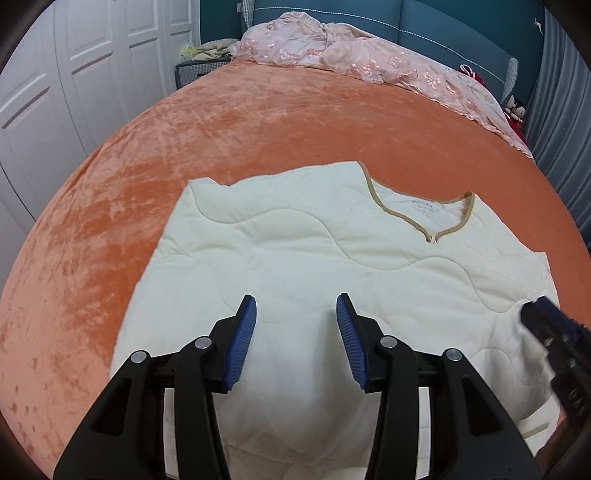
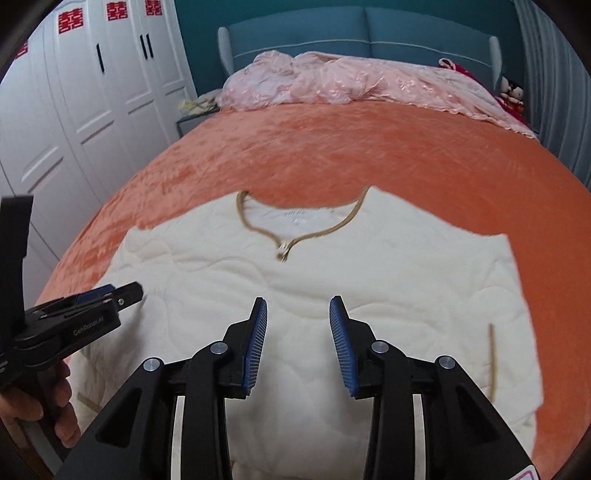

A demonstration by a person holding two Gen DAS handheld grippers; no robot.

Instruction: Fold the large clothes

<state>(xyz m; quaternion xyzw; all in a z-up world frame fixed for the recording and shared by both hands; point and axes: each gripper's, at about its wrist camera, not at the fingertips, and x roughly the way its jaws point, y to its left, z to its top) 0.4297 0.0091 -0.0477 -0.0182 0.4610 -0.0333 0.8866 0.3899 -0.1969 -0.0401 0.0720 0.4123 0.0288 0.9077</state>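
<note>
A cream quilted top [image 1: 295,251] with a tan V-neck trim [image 1: 406,218] lies flat on the orange bed, sleeves folded in over the body. It also shows in the right wrist view [image 2: 351,273], neck [image 2: 295,232] away from me. My left gripper [image 1: 295,306] is open and empty above the lower left of the top; it also appears at the left of the right wrist view [image 2: 110,295]. My right gripper [image 2: 297,306] is open and empty above the lower middle; its blurred body shows at the right edge of the left wrist view [image 1: 554,332].
An orange velvet bedspread [image 1: 258,122] covers the bed. A crumpled pink lace cover [image 1: 351,51] lies along the blue headboard [image 2: 369,33]. White wardrobe doors [image 2: 92,92] stand at the left. A small bedside table [image 1: 199,66] and soft toys [image 2: 511,92] sit at the far corners.
</note>
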